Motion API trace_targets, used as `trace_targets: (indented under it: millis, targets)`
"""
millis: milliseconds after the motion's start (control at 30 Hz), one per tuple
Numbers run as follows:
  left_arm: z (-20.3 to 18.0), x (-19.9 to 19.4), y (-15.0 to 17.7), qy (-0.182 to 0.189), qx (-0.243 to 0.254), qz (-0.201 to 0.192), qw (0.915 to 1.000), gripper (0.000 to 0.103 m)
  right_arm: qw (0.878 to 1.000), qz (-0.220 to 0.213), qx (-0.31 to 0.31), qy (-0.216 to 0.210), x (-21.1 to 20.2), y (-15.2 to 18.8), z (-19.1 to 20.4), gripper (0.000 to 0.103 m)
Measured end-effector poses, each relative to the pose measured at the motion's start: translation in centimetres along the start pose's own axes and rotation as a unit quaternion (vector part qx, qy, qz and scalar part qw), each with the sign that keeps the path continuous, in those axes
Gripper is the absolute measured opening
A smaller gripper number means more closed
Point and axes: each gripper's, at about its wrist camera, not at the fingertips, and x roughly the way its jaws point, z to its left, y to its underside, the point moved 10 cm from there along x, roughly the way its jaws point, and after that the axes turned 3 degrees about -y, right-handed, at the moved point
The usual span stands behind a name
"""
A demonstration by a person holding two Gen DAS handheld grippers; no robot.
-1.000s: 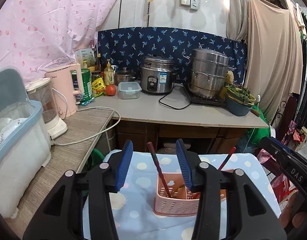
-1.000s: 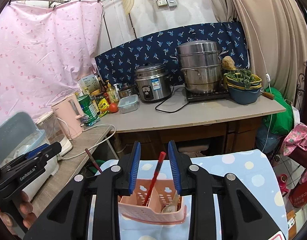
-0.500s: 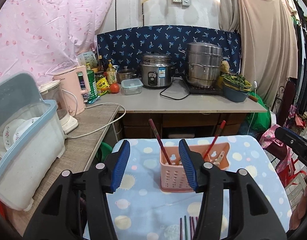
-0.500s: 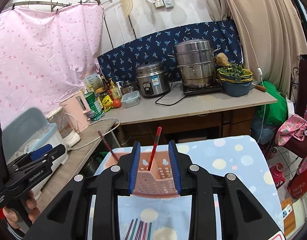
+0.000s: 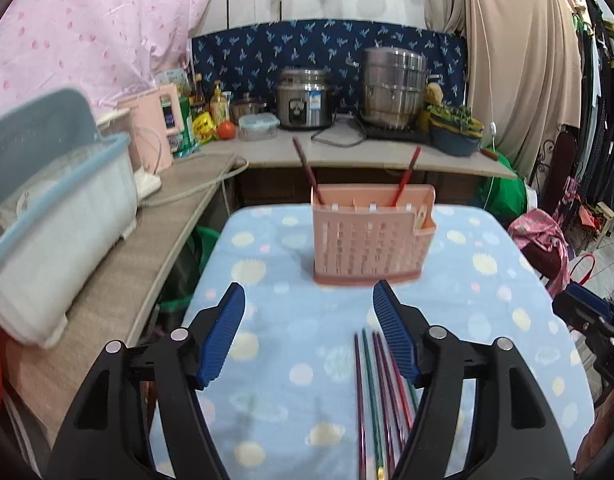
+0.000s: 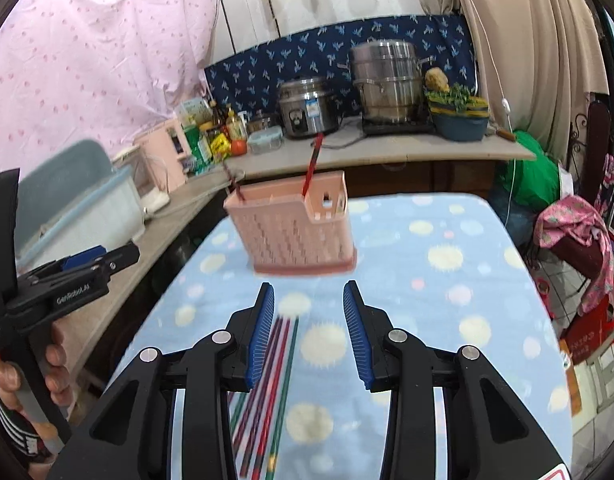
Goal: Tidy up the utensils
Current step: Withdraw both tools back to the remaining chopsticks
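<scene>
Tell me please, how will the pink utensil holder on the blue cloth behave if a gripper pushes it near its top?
The pink utensil holder looks like thin perforated plastic, so it is probably light and may slide on the blue cloth. It stands tall on a narrow base, so a high push could tip it. The two chopsticks leaning inside would likely rattle or shift.

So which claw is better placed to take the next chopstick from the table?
Probably the right claw: it is open, and the chopsticks lie beside its left finger. The left claw is also open, but they lie under its right finger.
</scene>
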Motion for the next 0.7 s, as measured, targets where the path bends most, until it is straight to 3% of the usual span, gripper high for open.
trace_targets:
  millis: [233,400,533,700]
  targets:
    - [-0.4,0.1,8.3,0.003,0.001,0.053,0.9986,0.063,0.998,0.055,0.026,-0.006,0.2,8.5,0.1,0.038]
    - [-1.1,1.0,14.1,0.005,-0.003,0.095,0.9955,0.063,0.996,0.086,0.021,0.012,1.0,14.3,0.4,0.038]
    - [-1.6,1.7,17.8,0.014,-0.014,0.126,0.9918,0.063,0.995,0.100,0.012,0.022,1.6,17.1,1.0,0.038]
    - [-1.9,1.8,20.1,0.020,-0.023,0.140,0.9897,0.063,0.994,0.110,0.019,0.010,2.5,18.5,1.9,0.038]
